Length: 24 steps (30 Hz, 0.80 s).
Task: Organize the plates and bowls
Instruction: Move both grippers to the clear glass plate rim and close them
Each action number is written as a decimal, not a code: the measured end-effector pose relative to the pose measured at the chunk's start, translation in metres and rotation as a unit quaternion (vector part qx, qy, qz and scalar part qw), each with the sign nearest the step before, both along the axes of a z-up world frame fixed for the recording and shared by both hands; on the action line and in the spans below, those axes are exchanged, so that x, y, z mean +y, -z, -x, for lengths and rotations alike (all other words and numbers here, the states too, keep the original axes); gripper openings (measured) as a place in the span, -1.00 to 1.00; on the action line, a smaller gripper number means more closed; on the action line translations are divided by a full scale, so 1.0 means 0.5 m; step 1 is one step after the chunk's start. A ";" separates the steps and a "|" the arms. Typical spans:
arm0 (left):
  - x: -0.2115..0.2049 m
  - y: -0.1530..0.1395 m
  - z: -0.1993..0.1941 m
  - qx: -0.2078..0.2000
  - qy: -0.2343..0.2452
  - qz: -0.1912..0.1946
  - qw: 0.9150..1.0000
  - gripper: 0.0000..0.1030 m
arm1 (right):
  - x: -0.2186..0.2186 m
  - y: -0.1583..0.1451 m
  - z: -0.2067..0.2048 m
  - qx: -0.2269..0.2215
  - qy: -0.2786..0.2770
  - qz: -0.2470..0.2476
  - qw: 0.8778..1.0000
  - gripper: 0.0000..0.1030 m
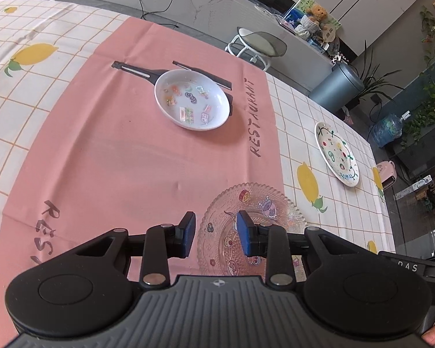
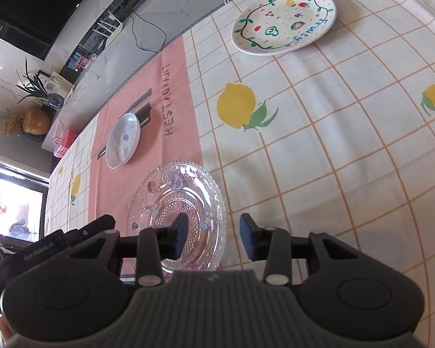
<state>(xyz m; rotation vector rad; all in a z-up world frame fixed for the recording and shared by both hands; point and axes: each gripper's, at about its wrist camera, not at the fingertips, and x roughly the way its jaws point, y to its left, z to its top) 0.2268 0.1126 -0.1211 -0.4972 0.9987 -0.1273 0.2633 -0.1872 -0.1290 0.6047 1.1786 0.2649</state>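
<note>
White bowl, glass plate, fruit plate: all empty.

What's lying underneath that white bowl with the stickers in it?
The white bowl sits on a pink cloth, on top of a printed black pan picture; its handle sticks out to one side. The bowl covers the rest of the print.

On your table: glass plate nearest you, straddling the placemat edge; bowl farther back on the placemat; painted plate off to the right on the tablecloth.
</note>
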 end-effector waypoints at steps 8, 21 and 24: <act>0.011 0.032 -0.006 0.030 -0.013 0.011 0.999 -0.32 | -0.005 0.039 -0.012 0.039 0.011 -0.027 0.999 -0.29; -0.006 0.041 -0.011 0.027 -0.002 -0.003 1.000 -0.57 | -0.016 0.057 -0.006 0.039 0.029 -0.051 0.997 -0.65; -0.006 0.040 -0.011 0.024 0.001 -0.003 1.000 -0.71 | -0.013 0.059 -0.006 0.037 0.029 -0.057 0.997 -0.65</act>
